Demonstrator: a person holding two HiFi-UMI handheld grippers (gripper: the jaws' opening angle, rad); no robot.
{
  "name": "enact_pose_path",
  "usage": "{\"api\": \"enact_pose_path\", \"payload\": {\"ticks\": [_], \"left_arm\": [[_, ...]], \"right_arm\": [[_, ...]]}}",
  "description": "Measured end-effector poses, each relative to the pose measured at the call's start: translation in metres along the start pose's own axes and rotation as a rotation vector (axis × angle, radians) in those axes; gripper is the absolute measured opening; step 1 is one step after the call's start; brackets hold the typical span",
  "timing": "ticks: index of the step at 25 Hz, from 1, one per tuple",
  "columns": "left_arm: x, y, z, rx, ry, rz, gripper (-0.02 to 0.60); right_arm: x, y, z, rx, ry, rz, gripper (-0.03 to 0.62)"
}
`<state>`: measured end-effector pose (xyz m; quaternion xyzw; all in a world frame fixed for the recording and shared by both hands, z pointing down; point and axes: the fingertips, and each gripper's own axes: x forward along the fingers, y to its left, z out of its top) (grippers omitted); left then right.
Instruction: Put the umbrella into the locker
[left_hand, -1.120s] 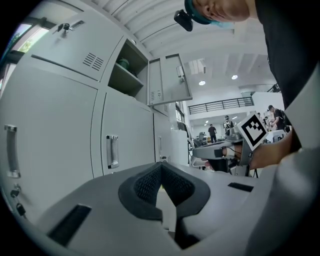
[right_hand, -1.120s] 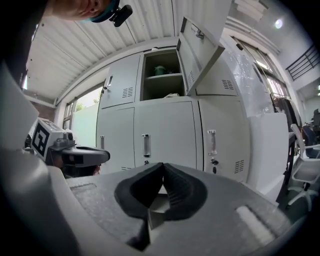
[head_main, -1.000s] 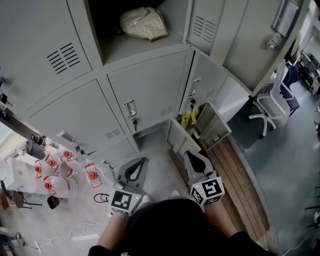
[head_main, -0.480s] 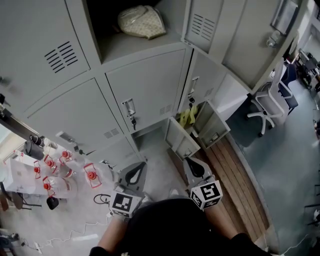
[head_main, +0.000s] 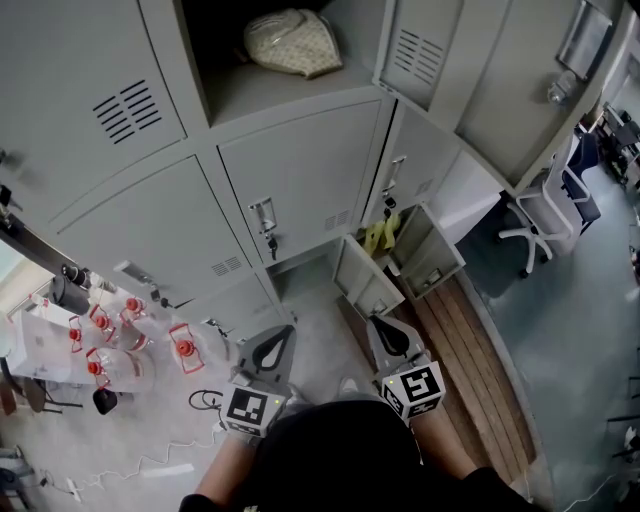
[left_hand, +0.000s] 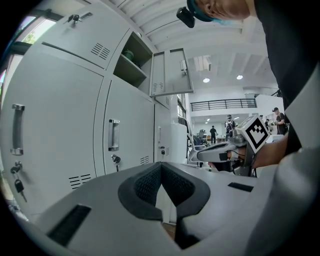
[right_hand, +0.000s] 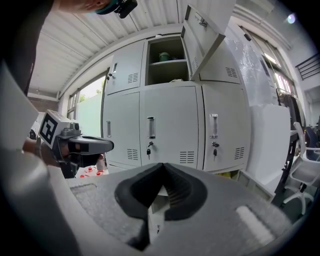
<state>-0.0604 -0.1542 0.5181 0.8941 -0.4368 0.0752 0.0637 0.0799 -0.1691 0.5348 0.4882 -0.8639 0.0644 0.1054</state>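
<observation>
Left tongs: my left grey gripper (head_main: 275, 338) has its jaws pressed together with nothing between them; I hold it low in front of me, pointing at the lockers
Right tongs: my right grey gripper (head_main: 380, 330) is the same, jaws pressed together and empty, beside the left one but not touching it
Umbrella: cream patterned folded umbrella (head_main: 293, 42) lies on the shelf of the open upper compartment, well apart from both grippers
Locker: grey metal locker bank (head_main: 300, 170); upper compartment door (head_main: 418, 52) swung open to the right
Lower right: small bottom door (head_main: 362, 282) open, yellow thing (head_main: 378, 234) inside, can't tell what it is
Left side: clear bottles with red caps (head_main: 105, 345) below the lockers
Right side: wooden plank strip (head_main: 470, 350) on the floor, white office chair (head_main: 540, 215) beyond it
</observation>
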Motion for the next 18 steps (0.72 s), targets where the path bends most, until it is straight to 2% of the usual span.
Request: {"api": "enact_pose_path", "payload": {"ticks": [12, 18], "left_arm": [[0.004, 0.01, -0.007, 0.088, -0.017, 0.006, 0.009], [0.007, 0.015, -0.005, 0.086, -0.018, 0.02, 0.009]], "right_arm": [[0.008, -0.003, 0.005, 0.003, 0.0, 0.027, -0.003], [0.015, -0.002, 0.012, -0.014, -0.007, 0.047, -0.003]]}}
